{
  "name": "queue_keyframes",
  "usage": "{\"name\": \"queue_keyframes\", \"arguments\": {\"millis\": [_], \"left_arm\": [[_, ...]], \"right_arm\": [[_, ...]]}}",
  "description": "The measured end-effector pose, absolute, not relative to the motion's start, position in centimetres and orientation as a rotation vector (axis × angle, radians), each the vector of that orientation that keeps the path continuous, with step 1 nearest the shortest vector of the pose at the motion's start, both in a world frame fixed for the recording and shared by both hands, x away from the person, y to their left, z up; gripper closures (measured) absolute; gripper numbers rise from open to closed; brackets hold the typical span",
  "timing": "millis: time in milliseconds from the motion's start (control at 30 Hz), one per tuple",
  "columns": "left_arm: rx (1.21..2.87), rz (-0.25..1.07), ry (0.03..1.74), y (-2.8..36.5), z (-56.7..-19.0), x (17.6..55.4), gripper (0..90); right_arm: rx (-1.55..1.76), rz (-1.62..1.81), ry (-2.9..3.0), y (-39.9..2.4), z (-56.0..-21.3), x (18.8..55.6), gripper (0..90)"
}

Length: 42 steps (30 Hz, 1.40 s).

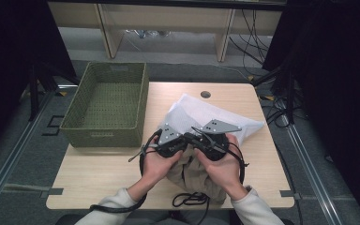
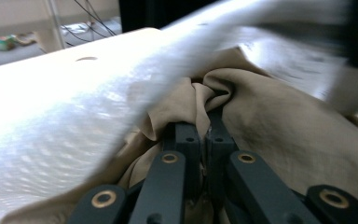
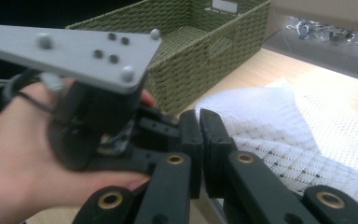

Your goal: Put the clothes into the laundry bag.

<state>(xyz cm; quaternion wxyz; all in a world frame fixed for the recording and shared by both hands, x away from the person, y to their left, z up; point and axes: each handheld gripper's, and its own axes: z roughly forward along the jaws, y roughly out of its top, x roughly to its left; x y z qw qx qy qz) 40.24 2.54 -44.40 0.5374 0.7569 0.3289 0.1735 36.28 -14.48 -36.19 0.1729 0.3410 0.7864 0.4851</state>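
1. Item: beige garment (image 1: 191, 171), crumpled, lying on the near middle of the desk (image 1: 98, 173), partly under and partly out of a white mesh bag (image 1: 192, 115). In the left gripper view the beige cloth (image 2: 270, 121) bunches beneath the white mesh (image 2: 74, 116).
2. Item: white mesh bag, spread from the desk centre toward the far right, its mouth toward the person. Right gripper view shows its perforated weave (image 3: 303, 140).
3. Item: left claw (image 1: 183, 140), jaws drawn together, pinching a fold of the beige garment at the tips (image 2: 204, 133). Held in the person's left hand (image 1: 157, 164).
4. Item: right claw (image 1: 193, 140), jaws fully together (image 3: 200, 135). Whether any cloth or mesh is caught between them cannot be told; nothing shows between the tips. Held in the right hand (image 1: 222, 166), just beside the left claw.
5. Item: green woven basket (image 1: 108, 103), empty, at the far left of the desk, apart from the bag.
6. Step in hand, as judged: feeding the garment into the mesh bag, both claws working close together at the bag's mouth.
7. Next move calls for, as judged: the left claw to carry its pinched fold deeper under the mesh, while the right claw takes or lifts the bag's edge so the mouth stays open; the bulk of cloth toward the near edge is yet to go in.
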Motion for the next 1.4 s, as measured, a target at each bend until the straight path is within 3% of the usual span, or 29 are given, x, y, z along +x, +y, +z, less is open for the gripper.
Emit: {"name": "queue_keyframes", "arguments": {"millis": [367,700,1067,1400], "left_arm": [[1.809,0.444,0.844,2.8,-46.8,42.6,78.7],[1.839,0.382,0.852,5.9,-45.4,40.9,43.2],[1.85,0.277,0.794,8.8,-43.8,37.4,32.8],[1.975,0.282,0.703,7.5,-44.5,34.6,23.3]], "right_arm": [[1.022,1.344,2.273,-14.8,-37.5,36.7,89.6],[1.0,1.289,2.244,-15.5,-37.5,37.1,89.6],[1.011,1.273,2.239,-15.6,-37.5,37.1,89.7],[1.008,1.271,2.236,-15.6,-37.4,37.0,89.6]]}}
